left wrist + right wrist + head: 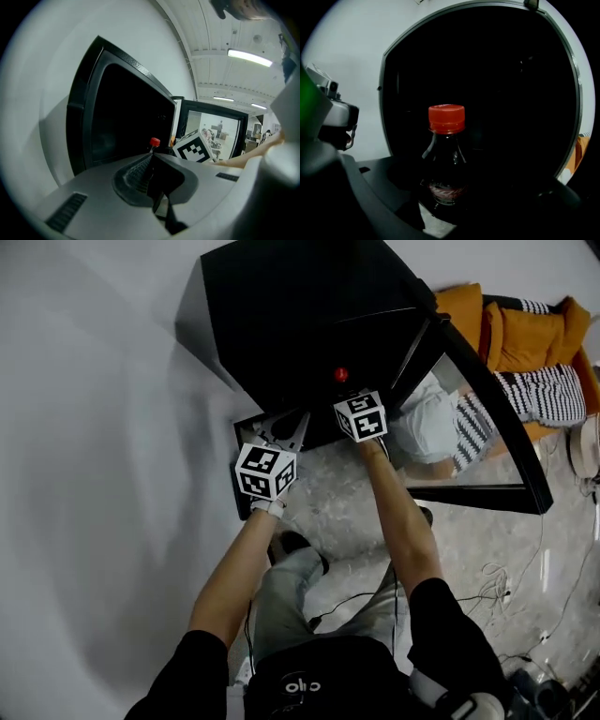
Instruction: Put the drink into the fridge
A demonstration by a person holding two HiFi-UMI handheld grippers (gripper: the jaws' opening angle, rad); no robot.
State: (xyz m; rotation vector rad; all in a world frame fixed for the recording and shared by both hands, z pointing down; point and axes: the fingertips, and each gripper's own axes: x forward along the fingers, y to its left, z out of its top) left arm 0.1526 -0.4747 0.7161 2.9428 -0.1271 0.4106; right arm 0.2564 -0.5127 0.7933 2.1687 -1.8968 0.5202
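The drink is a dark cola bottle with a red cap. It stands upright in my right gripper, which is shut on its lower body. Just ahead of it is the dark open inside of the black fridge. In the head view the red cap shows at the fridge's front, past my right gripper. My left gripper is lower left of it, beside the fridge front. Its jaws in the left gripper view are shut on nothing.
The fridge's glass door stands swung open to the right. Behind it is an orange sofa with a striped cushion. A white wall is at the left. Cables lie on the floor at the right.
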